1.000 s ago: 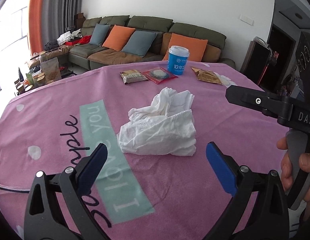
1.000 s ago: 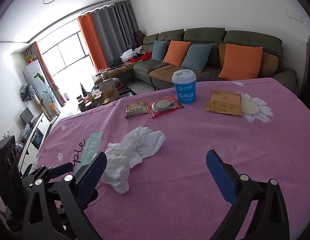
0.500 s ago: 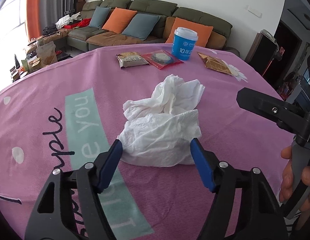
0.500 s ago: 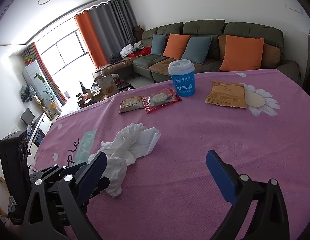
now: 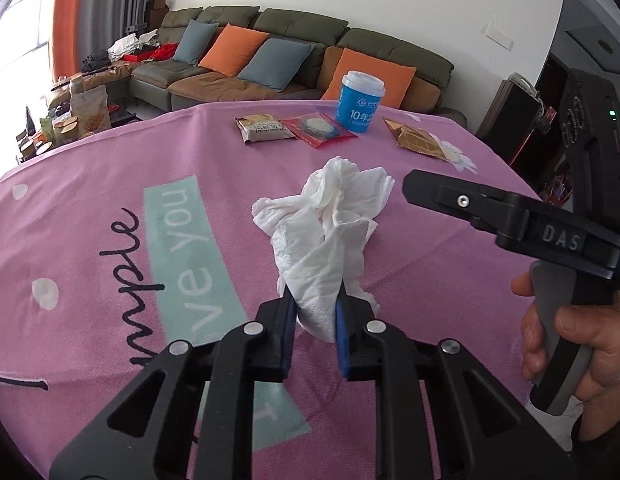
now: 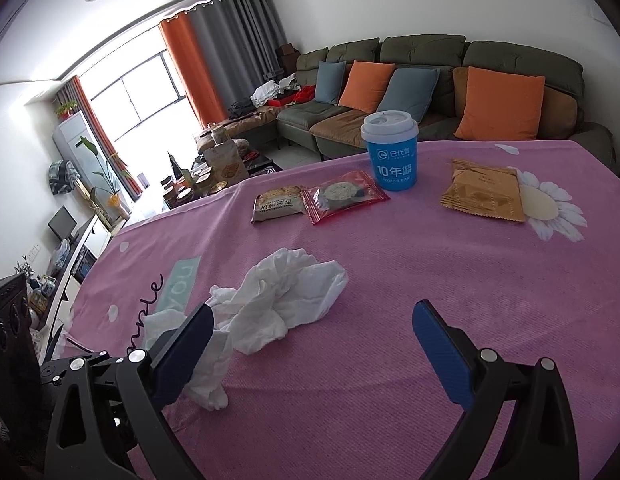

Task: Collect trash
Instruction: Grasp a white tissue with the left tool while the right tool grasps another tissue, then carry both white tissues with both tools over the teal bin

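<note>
The left gripper (image 5: 315,312) pinches the near end of the crumpled tissue (image 5: 329,224), whose far part lies on the pink tablecloth (image 5: 110,168). The right gripper (image 6: 310,336) hangs spread and empty just beside it. The pickup step looks under way; next, probably a lift toward a bin, none in view.

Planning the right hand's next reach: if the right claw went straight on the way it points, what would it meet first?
Probably bare pink tablecloth; the right claw is open, and the crumpled tissue lies just left of that line. Depth is uncertain.
</note>
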